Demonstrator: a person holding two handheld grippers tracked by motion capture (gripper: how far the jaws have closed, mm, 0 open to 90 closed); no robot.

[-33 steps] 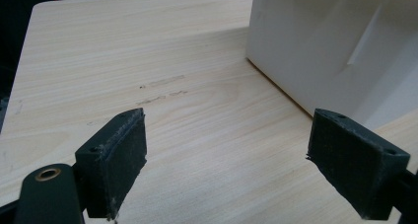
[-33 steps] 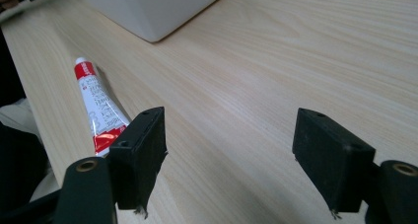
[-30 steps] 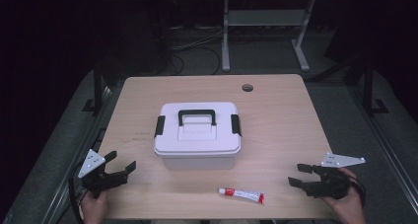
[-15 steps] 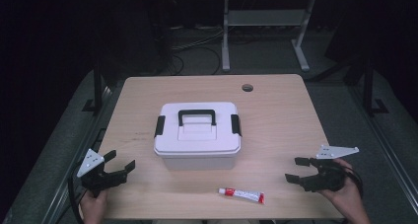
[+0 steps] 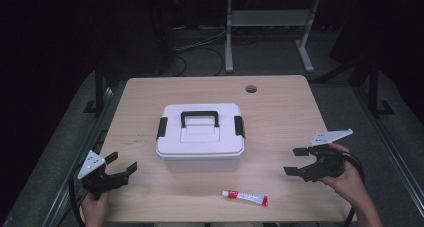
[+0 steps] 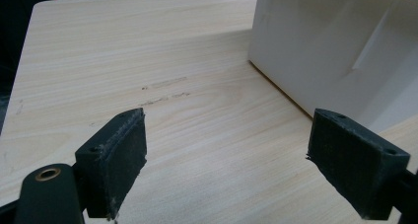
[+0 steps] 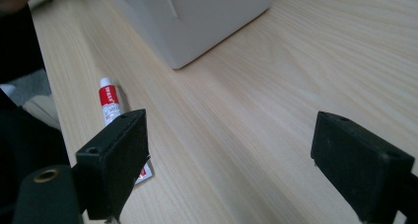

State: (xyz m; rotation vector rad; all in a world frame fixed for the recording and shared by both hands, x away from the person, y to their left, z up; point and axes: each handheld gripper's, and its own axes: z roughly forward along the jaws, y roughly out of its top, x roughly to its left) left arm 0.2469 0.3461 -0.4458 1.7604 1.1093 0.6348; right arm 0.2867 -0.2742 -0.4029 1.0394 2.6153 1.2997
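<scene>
A white lidded box (image 5: 200,136) with a black handle and black side latches stands in the middle of the wooden table (image 5: 280,112). Its wall (image 6: 340,46) shows at the upper right of the left gripper view, its corner (image 7: 197,21) at the top of the right gripper view. A small red and white tube (image 5: 245,198) lies near the front edge, partly behind a jaw in the right gripper view (image 7: 109,101). My left gripper (image 5: 121,166) is open at the front left. My right gripper (image 5: 298,161) is open at the front right, raised off the table.
A round cable hole (image 5: 251,89) sits near the table's far edge. Behind the table stand a metal frame's legs (image 5: 229,42) and cables on the dark floor. Bare wood lies between each gripper and the box.
My right gripper has lifted and moved a little left and forward toward the box. The left gripper has hardly moved.
</scene>
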